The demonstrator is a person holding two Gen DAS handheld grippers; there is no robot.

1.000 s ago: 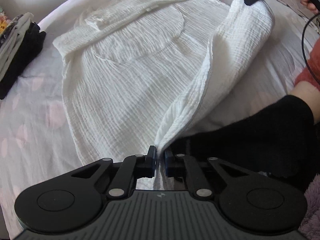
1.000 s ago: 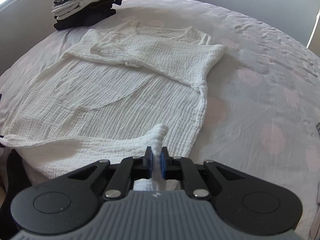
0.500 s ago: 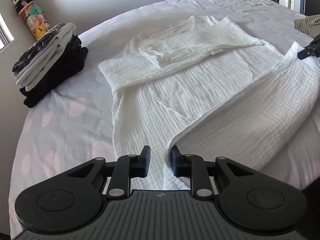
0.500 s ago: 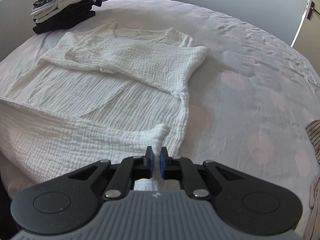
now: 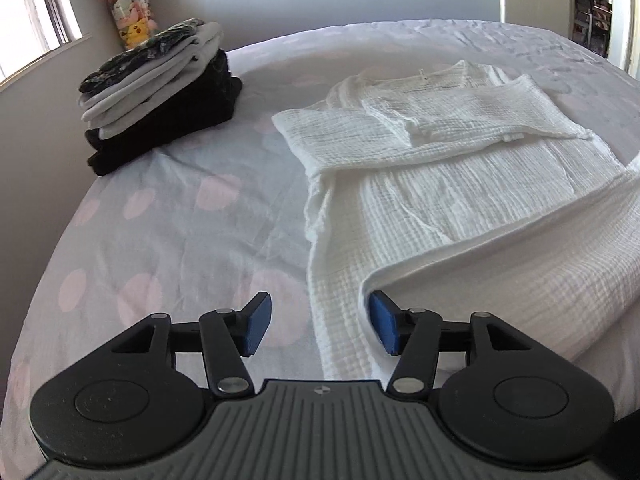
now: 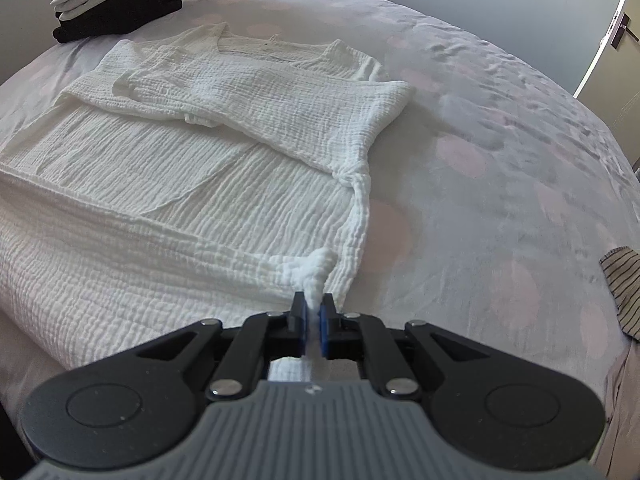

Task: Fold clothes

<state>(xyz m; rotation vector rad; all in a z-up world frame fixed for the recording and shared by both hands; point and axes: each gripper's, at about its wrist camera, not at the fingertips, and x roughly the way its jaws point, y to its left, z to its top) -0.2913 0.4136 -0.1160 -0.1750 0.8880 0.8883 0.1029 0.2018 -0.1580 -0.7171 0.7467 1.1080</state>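
Shirt of white crinkled cloth, spread flat on the bed in the left wrist view, right of middle, neckline toward the far side. Both sleeves folded across the chest, one lying over the other. Lower hem turned up and over, forming a thick rolled fold running from the near centre out to the right edge. Left gripper wide apart, holding nothing, hovering low over the near edge of the cloth; right blue pad just beside the tip of the rolled fold, left pad over bare sheet. Sheet pale with faint pink dots, creased between shirt and stack. Stack of folded clothes at far left, well apart from the shirt: dark pieces below, grey and white ones above, a patterned piece on top. Column of plush toys behind the stack, against the wall beside a window.

From the right wrist view, shirt filling the left and centre, collar at the far end, sleeves crossed over the chest. Right gripper closed tight on a bunched corner of the hem, white cloth squeezed between the blue pads and puffing out just ahead of them. Turned-up hem stretching leftward from that pinch across the near part of the shirt. Stack of folded clothes at top left. Striped cloth at the right edge, well apart from the shirt.
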